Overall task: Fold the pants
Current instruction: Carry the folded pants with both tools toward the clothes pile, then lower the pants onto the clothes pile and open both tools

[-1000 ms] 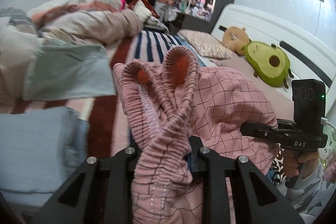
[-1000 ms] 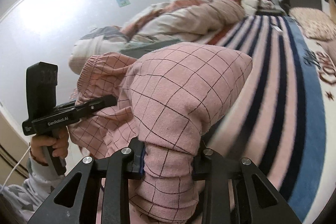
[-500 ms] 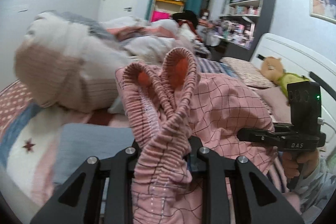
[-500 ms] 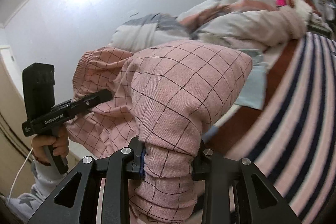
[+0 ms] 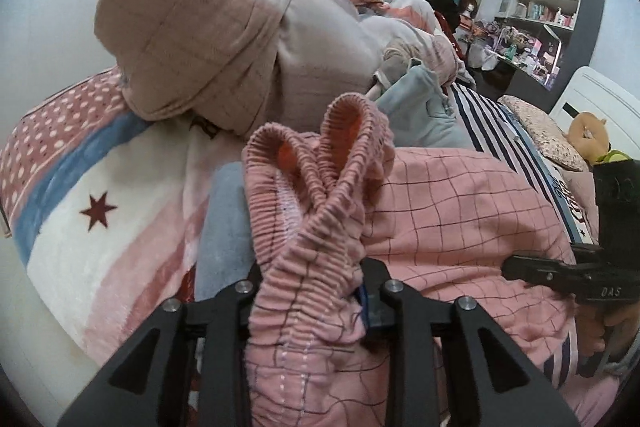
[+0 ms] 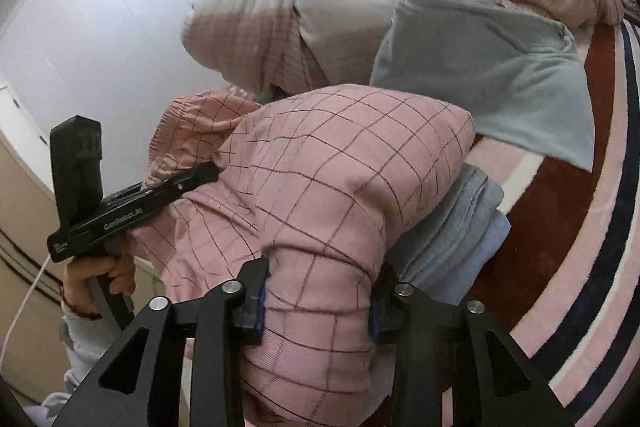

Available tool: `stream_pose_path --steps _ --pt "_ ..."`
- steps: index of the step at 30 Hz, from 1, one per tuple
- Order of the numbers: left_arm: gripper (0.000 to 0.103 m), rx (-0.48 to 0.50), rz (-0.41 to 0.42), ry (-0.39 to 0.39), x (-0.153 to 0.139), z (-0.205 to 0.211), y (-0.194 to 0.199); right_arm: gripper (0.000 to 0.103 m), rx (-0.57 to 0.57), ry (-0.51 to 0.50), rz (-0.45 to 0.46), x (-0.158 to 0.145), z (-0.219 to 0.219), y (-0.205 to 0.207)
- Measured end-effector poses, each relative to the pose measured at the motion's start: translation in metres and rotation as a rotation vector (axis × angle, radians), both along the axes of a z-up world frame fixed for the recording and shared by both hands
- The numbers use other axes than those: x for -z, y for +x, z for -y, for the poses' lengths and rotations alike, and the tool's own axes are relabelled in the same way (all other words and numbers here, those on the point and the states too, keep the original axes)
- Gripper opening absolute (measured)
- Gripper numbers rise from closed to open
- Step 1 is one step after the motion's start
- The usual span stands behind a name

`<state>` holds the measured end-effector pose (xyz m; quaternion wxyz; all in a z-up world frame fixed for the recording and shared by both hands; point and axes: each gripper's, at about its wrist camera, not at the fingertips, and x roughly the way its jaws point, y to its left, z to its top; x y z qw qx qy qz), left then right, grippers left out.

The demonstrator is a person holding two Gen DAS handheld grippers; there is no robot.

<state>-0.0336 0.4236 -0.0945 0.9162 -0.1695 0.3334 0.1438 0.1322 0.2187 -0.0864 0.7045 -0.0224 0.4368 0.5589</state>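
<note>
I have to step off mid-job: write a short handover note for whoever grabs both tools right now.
Left tool: shut on the pink checked pants at the gathered elastic waistband.
Right tool: shut on a bunched part of the pants; which part is unclear.
The pants hang between both tools, just above the folded blue towel on the striped blanket.
Done: pants gripped at two points and lifted.
Left: lay them flat, fold, release.

Bundled beige quilt (image 5: 224, 23), light-blue garment (image 6: 492, 79), striped star blanket (image 5: 100, 203).
</note>
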Motion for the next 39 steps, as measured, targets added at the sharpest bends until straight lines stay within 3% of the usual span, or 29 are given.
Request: stream_pose_path --steps 6,10,18,22,29,39 --pt "0.032 -0.015 -0.008 0.020 -0.003 0.002 0.001 0.037 0.000 -0.016 0.018 -0.003 0.000 -0.005" --pt "0.052 -0.049 0.002 0.051 -0.015 0.008 -0.003 0.046 -0.009 -0.026 0.043 -0.010 0.004 -0.008" --pt "0.059 -0.086 0.037 0.124 -0.044 0.027 -0.022 0.060 -0.005 -0.032 0.117 -0.028 0.035 -0.021" --pt "0.067 -0.081 0.069 0.179 -0.066 0.055 -0.029 0.062 0.014 -0.023 0.138 -0.037 0.060 -0.025" --pt "0.080 -0.010 0.137 0.223 -0.093 0.124 -0.030 0.075 0.079 0.006 0.192 -0.054 0.117 -0.036" --pt "0.088 0.158 0.278 0.190 -0.105 0.244 -0.006 0.093 0.311 0.045 0.306 -0.076 0.250 -0.051"
